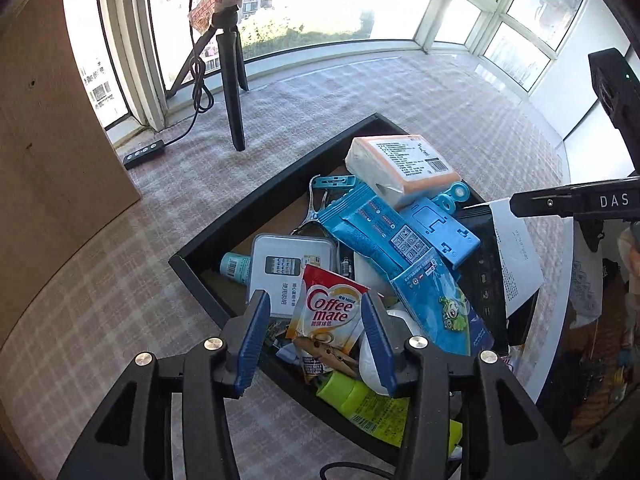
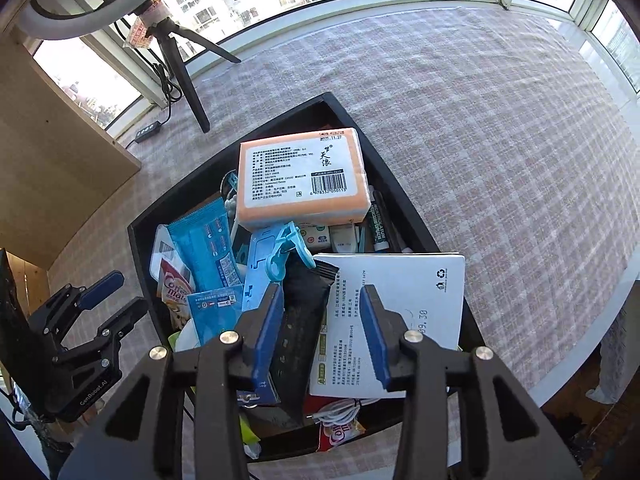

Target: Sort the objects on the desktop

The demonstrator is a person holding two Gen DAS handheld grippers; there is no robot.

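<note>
A checked pink-and-white cloth (image 2: 500,128) covers the table, which runs up to a bay of windows. On it sits a black tray (image 2: 404,196), heaped with small goods and set well in from the table's far edge.

At the tray's far corner lies an orange-and-white tissue pack (image 2: 300,172), label up, on top of the pile. Along the tray's right side rests a white booklet (image 2: 404,300) with printed text, overlapping a black packet (image 2: 300,320). A blue wrapper (image 2: 208,248) and a flat blue plastic piece (image 1: 440,228) sit in the middle. Toward the tray's left side are a grey tin (image 1: 292,264) and a red-and-white Coffee mate sachet (image 1: 328,308), with a wooden clothespin (image 1: 324,352) and a green tube (image 1: 360,400) at the near edge.

The right gripper (image 2: 322,336) points down over the booklet and black packet, jaws about half apart, nothing between the pads. The left gripper (image 1: 316,340) hangs over the sachet at the tray's near left, jaws likewise parted; the sachet shows in the gap, unpinched.

A black tripod (image 1: 232,80) stands at the table's far left corner.
</note>
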